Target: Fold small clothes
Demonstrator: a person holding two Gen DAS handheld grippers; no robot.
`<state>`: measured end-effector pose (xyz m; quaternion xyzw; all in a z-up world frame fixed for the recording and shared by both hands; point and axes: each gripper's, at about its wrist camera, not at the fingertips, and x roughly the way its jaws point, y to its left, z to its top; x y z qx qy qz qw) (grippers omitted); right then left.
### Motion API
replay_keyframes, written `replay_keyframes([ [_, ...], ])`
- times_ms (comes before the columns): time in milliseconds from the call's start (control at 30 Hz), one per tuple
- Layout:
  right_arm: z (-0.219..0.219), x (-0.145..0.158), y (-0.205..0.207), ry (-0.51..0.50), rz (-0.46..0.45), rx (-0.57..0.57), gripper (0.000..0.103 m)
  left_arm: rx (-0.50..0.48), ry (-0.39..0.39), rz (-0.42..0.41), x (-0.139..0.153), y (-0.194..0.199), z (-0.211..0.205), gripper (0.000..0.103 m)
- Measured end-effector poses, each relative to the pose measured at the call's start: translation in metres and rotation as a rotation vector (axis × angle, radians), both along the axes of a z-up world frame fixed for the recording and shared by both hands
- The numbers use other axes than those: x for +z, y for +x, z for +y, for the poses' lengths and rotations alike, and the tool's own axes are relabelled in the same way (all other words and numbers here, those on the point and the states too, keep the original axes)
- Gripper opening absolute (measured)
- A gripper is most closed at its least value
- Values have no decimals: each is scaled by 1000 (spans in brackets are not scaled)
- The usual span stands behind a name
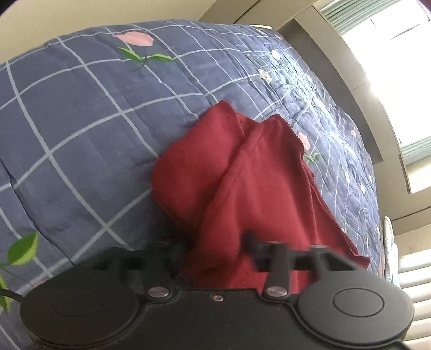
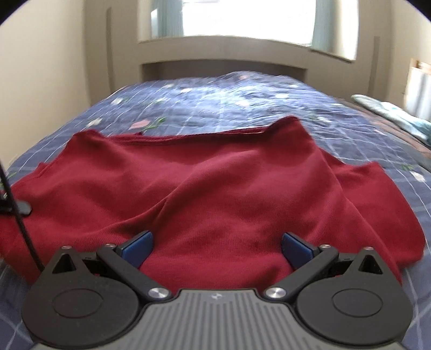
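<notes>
Spread over the quilt (image 2: pixel 242 107) lies the garment (image 2: pixel 215 188), a dark red knit with a fine ribbed weave, soft and rumpled into broad folds. Its far hem runs as a stitched edge across the quilt toward the window (image 2: pixel 242 18), and one corner pokes up there in a small peak. From the left wrist view the garment (image 1: pixel 242 175) shows two overlapping layers, the upper one folded along a rounded ridge, with a thin seam down its right border. That quilt (image 1: pixel 80 121) is blue-grey padded cotton, ruled with pale lines into squares and printed with pink blossoms and green leaves; it looks puffy and stitched in channels.

The right gripper (image 2: pixel 216 249) is black plastic with a ribbed grey body, and its blue fingers (image 2: pixel 138 249) stand wide apart, resting on the garment's near part with a stretch of cloth between them, not pinched. The left gripper (image 1: pixel 215 255) sits at the garment's near edge, blurred by motion. Its jaws are drawn partway in with a bunch of red cloth rising between them, but whether the fingers actually press on it cannot be told through the blur.
</notes>
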<state>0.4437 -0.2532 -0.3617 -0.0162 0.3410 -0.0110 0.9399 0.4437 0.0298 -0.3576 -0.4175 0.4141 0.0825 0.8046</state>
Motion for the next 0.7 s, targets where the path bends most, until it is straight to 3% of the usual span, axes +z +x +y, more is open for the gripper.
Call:
replay_keyframes([
  [167,-33,18,14,85,105,151,103,31,77,-21,14,0,-12,25],
  [300,-72,39,5,93,53,144,103,28,197,-98,38,-3,-31,22],
  [567,-164,68,-29,-35,63,-6,103,-178,335,-264,97,17,-101,22],
  [700,-212,62,-49,-78,117,-166,103,-336,340,-355,122,29,-160,22],
])
